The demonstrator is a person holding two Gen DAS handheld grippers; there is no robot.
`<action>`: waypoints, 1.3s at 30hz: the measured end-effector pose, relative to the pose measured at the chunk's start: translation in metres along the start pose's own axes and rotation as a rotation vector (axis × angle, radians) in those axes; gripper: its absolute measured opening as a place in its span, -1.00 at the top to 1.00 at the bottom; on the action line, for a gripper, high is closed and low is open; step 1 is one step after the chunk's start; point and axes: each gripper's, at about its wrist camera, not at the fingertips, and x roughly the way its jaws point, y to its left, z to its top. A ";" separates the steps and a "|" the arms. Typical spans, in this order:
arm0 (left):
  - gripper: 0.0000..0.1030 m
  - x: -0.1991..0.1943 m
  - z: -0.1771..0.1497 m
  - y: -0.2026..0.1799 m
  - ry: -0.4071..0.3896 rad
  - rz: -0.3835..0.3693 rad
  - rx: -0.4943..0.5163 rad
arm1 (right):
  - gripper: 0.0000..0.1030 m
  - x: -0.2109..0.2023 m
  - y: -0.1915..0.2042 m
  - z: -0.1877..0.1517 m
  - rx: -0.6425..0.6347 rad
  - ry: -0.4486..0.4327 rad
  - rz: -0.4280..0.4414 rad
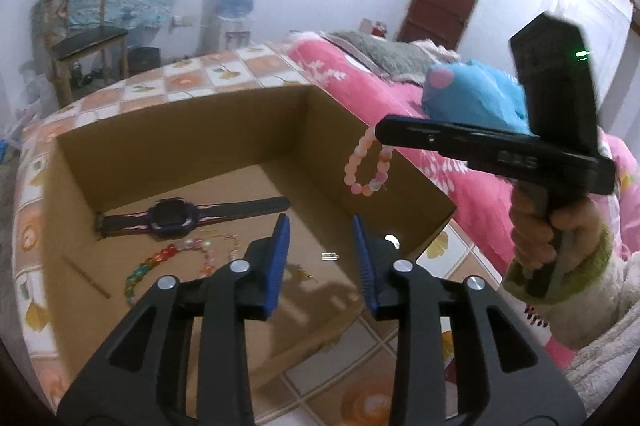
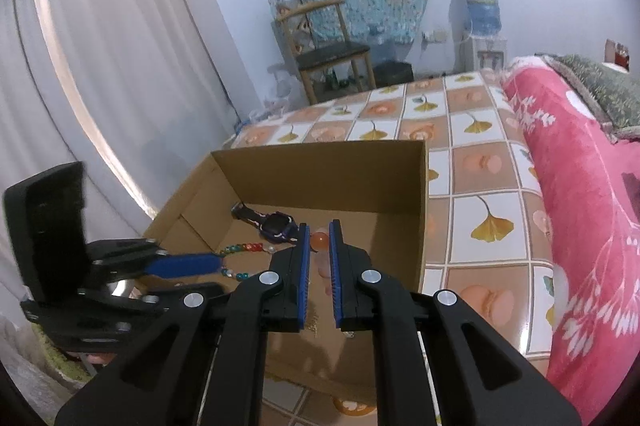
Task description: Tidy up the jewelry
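While the right gripper [image 2: 319,238] hangs over the cardboard box [image 1: 192,141] with a pink bead bracelet [image 1: 367,165] pinched between its blue pads [image 2: 304,274], the step in hand looks like setting that bracelet down among the pieces already inside, and doing it well likely means carrying it past the near wall, lowering it close to the floor of the box, and only then letting the jaws part, so the loop drops flat instead of bouncing or catching on the rim. The jaws stand nearly closed, a narrow gap between them filled by the beads, and the loop dangles free below the tips, touching nothing else. The left gripper [image 1: 322,230] hovers above the box with its jaws spread wide and nothing between them. On the box floor lie a purple watch [image 1: 172,218] near the far wall, a string of coloured beads [image 1: 160,262] just in front of it, and a small metal clip [image 1: 330,257] apart from both. An open patch of floor beside the watch seems the safest landing spot. The box sits on a table with a tiled cloth [image 2: 472,161], next to a pink blanket [image 2: 580,205].
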 end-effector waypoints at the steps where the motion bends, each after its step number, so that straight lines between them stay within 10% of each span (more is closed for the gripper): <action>1: 0.27 -0.006 -0.001 0.002 -0.013 0.009 -0.011 | 0.81 0.004 -0.001 0.002 -0.005 0.018 0.003; 11: -0.19 -0.053 -0.021 0.002 -0.089 0.108 -0.021 | 0.81 0.078 0.013 0.016 -0.136 0.352 0.034; 16: -0.27 -0.056 -0.027 0.004 -0.090 0.135 -0.034 | 0.80 0.097 0.016 0.007 -0.218 0.466 -0.086; 27: -0.55 -0.066 -0.030 -0.011 -0.111 0.148 0.008 | 0.54 0.012 0.001 0.016 -0.075 0.207 -0.165; 39: -0.82 -0.093 -0.033 -0.018 -0.152 0.342 -0.026 | -0.38 -0.063 0.046 -0.041 0.042 -0.051 -0.192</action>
